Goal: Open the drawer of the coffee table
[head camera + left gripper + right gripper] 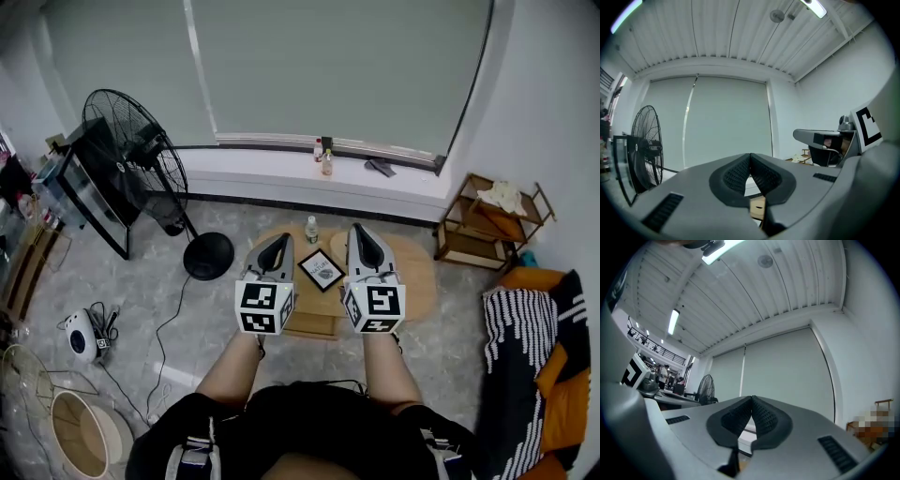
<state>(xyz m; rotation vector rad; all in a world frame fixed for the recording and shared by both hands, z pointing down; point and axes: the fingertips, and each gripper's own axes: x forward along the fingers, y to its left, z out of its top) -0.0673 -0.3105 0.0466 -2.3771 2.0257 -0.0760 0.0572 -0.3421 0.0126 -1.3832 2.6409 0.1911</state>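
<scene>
The low wooden coffee table with an oval top stands on the floor in front of me in the head view. A boxy wooden drawer section shows under its near edge; I cannot tell how far out it is. My left gripper and right gripper hover side by side above the table, both shut and empty, touching nothing. In the left gripper view the shut gripper points level at the window blind, with a sliver of table wood below. The right gripper is shut too.
A framed picture and a small bottle are on the tabletop. A standing fan is at the left, a wooden shelf at the right, and a sofa with a striped blanket at the near right. Cables and a small device lie on the floor.
</scene>
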